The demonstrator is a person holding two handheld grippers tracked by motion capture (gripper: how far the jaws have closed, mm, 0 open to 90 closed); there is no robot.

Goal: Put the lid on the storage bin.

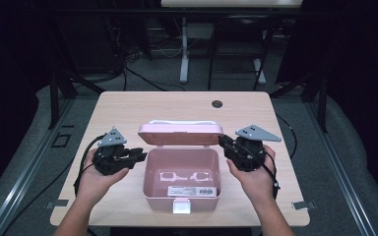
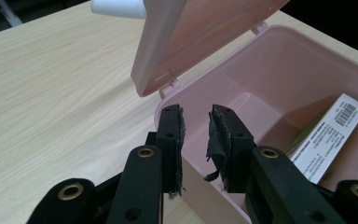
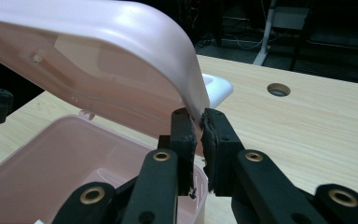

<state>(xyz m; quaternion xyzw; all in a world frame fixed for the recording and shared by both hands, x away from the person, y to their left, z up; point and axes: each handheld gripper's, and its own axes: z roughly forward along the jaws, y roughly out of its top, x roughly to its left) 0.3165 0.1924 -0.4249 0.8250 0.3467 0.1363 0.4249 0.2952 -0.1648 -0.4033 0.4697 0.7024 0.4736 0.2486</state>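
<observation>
A pink plastic box (image 1: 147,169) stands in the middle of the wooden table, its lid (image 1: 179,133) raised at the back. My right gripper (image 1: 222,141) is at the lid's right corner. In the right gripper view it (image 3: 198,116) is shut on the lid's (image 3: 112,60) curved edge above the box (image 3: 51,158). My left gripper (image 1: 139,155) sits at the box's left wall. In the left gripper view it (image 2: 196,114) is open and straddles the rim of the box (image 2: 284,70), one jaw outside and one inside, under the lid (image 2: 200,37).
A printed label (image 1: 191,191) lies on the box floor, also seen in the left gripper view (image 2: 328,140). The lid carries a white handle (image 3: 216,86); a white latch (image 1: 181,206) hangs at the box front. A cable hole (image 1: 217,103) sits at the table's (image 1: 128,108) far side.
</observation>
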